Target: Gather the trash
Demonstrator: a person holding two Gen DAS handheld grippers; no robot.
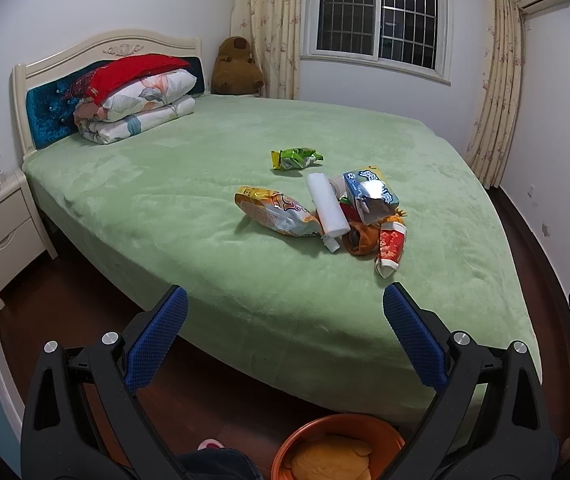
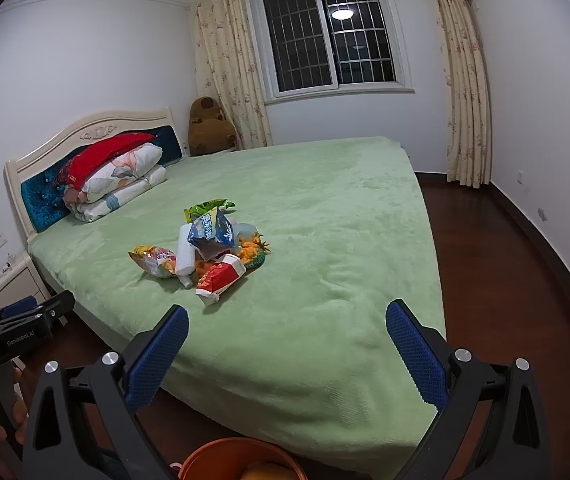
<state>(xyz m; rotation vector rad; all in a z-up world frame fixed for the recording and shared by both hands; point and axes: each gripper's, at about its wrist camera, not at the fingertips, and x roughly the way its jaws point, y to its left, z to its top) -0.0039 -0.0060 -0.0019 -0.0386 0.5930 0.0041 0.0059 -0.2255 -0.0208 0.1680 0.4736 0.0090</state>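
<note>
You've got both grippers hovering off the foot corner of the bed (image 1: 213, 184), nothing in either one. The left gripper (image 1: 285, 304) has its blue-padded fingers (image 1: 157, 340) spread wide with only air between them, and the right gripper (image 2: 287, 324) looks the same, wide apart and empty.

The trash sits in a loose heap on the green bedspread, roughly mid-bed, well ahead of both grippers. In the left view you can pick out a yellow-orange snack bag (image 1: 275, 212) on the left of the pile, a white foam roll (image 1: 328, 210) lying against it, a blue-and-silver foil bag (image 1: 373, 196) on top toward the right, and a red-and-white wrapper (image 1: 389, 246) at the near edge. A green snack packet (image 1: 295, 159) lies a bit apart, farther up the bed (in the right view it's tucked just behind the heap).

Below you, on the floor by the bed's near edge, there's an orange bin (image 1: 309, 436) with something yellow inside. Folded bedding (image 1: 137, 96) is stacked against the headboard (image 1: 45, 116), and a brown plush (image 1: 235, 66) sits in the corner by the curtain.
</note>
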